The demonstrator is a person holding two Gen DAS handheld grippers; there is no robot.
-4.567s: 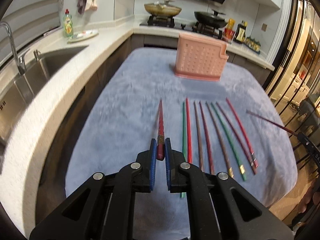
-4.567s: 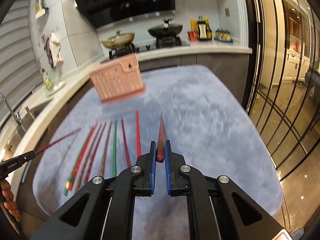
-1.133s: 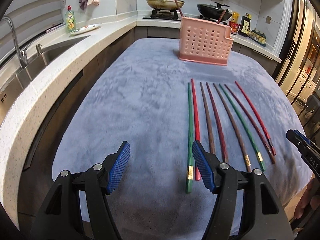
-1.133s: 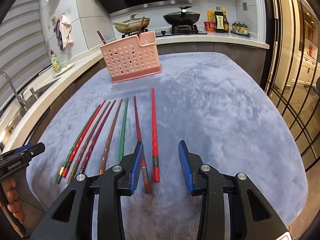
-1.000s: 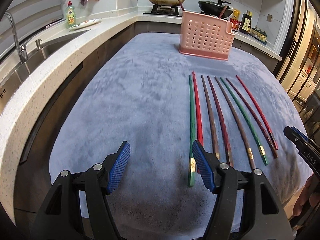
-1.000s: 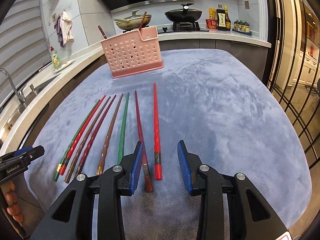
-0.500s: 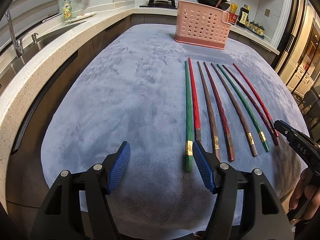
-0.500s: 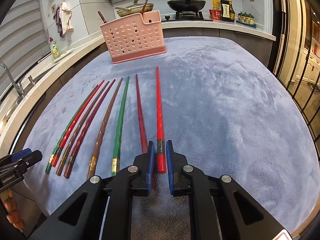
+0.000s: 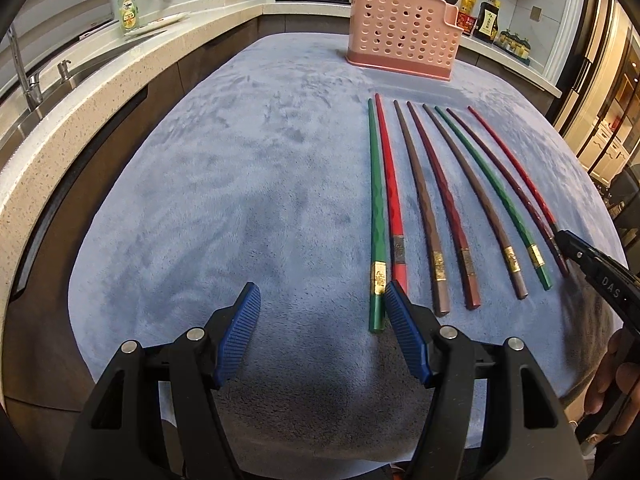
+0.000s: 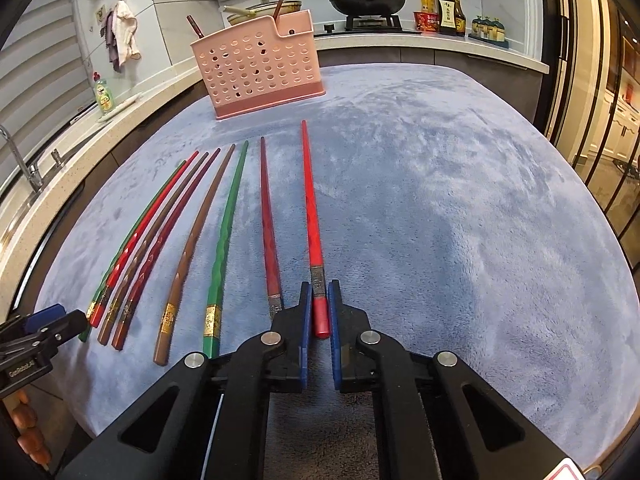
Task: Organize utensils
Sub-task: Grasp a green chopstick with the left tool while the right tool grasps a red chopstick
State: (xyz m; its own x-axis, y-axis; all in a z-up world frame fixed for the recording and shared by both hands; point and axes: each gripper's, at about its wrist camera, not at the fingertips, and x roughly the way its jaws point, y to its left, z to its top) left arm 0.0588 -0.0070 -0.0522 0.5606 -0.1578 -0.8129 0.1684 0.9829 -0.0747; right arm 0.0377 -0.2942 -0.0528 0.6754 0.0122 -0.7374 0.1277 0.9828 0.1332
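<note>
- Right gripper (image 10: 319, 312): jaws pinch the red chopstick (image 10: 310, 204) at its butt, near the tabletop (image 10: 460, 208) front edge. The long overhang may pivot or slip on lifting.
- Left gripper (image 9: 320, 332): jaws spread, empty; right pad beside the green chopstick (image 9: 376, 216) may knock it.

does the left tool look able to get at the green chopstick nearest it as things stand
Probably yes: the left tool is open, the green chopstick lies just inside its right-hand finger, nothing covering it, though a red chopstick lies close alongside.

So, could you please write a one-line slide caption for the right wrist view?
Right gripper shut on the bright red chopstick, rightmost of the row on the blue cloth, pink holder behind.
</note>
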